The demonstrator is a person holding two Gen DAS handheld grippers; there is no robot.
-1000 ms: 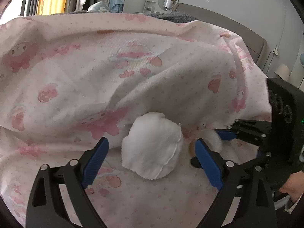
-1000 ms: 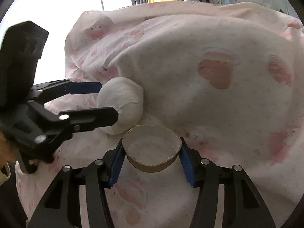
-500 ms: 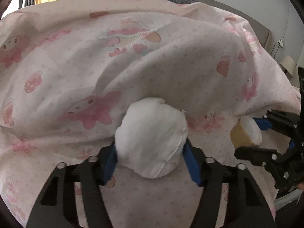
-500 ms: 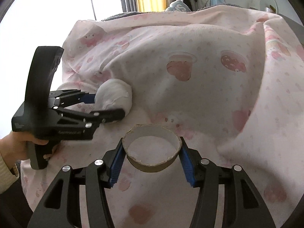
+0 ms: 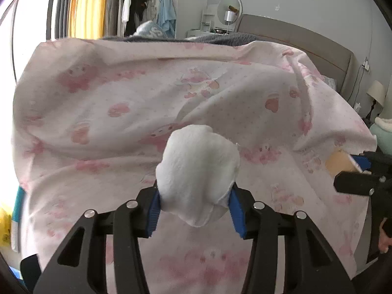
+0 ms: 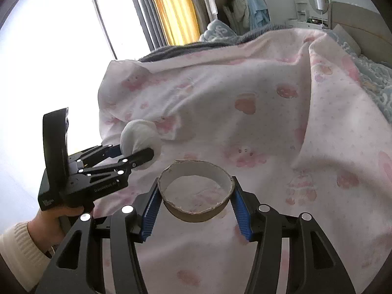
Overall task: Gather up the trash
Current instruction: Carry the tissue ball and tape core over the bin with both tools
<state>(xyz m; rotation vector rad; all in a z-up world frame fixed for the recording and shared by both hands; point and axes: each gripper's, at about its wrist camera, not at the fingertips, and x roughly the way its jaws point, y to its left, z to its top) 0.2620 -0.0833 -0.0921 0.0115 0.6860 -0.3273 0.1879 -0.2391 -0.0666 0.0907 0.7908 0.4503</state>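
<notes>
A white wad of tissue is being squeezed between the closing blue pads of the left claw, above the pink printed blanket. A cardboard ring is clamped by the right claw over the same blanket on the bed.

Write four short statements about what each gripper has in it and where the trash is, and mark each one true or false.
1. The left gripper has a white crumpled wad between its pads. True; its jaws are closing on it.
2. The right gripper is empty. False; it holds a cardboard ring.
3. The cardboard ring lies flat on the pink patterned blanket. False; it is held between the blue pads.
4. A hand grips the left gripper's handle. True.
</notes>
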